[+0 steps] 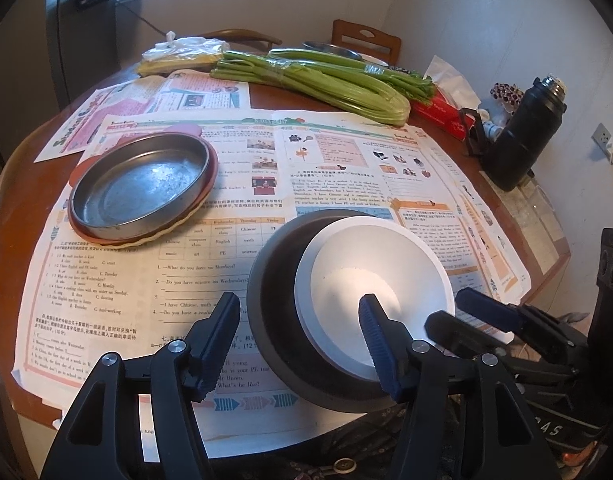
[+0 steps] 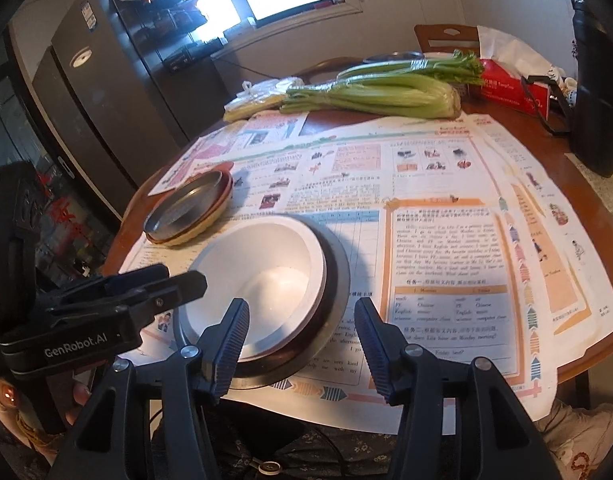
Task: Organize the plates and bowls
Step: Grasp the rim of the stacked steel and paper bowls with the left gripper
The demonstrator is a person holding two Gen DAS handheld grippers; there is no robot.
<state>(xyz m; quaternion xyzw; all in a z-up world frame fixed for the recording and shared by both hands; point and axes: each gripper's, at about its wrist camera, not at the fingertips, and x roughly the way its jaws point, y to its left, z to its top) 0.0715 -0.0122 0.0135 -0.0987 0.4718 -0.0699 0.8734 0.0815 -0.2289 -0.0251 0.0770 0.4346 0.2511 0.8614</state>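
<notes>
Round wooden table (image 1: 290, 98) carries newspapers (image 1: 234, 184); celery (image 1: 326, 80).

Both grippers are black plastic with silver screws at the joints; the fingers (image 1: 376, 340) carry ribbed dark-blue pads. The left gripper (image 2: 182, 280) bears white "GenRobot.AI" lettering on its side. The person wears dark cloth with a small floral print and a round button (image 2: 270, 468)
</notes>
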